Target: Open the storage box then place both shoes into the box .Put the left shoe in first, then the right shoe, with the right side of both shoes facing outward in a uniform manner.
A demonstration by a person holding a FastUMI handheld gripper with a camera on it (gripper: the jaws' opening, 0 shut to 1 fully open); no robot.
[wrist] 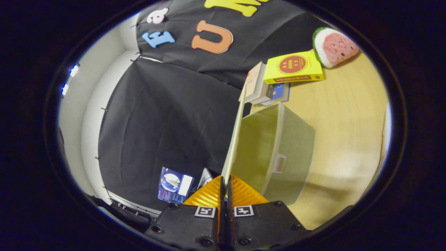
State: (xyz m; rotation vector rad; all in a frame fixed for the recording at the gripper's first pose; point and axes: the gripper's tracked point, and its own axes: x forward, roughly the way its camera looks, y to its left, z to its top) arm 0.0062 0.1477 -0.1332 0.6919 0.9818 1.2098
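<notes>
The gripper (225, 186) is built from 2 black blocks, each marked on top with a square black-and-white tag and fastened by dark round screws. From them 2 orange fingers (205, 195) are carried — ribbed in fine ridges and tapering forward — their inner edges dark and drawn close together.

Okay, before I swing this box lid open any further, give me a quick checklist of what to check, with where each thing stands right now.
1. Grip on the lid: the gripper has its orange fingers closed on the lid's edge. Ok.
2. Lid raised off the storage box: it stands up from it. Ok.
3. Box inside free for shoes: cannot tell.
4. Room beside the box: the stack of books sits close beyond it. Not ok.
5. Watermelon toy well away. Ok.
6. Shoes within reach: cannot tell.
</notes>
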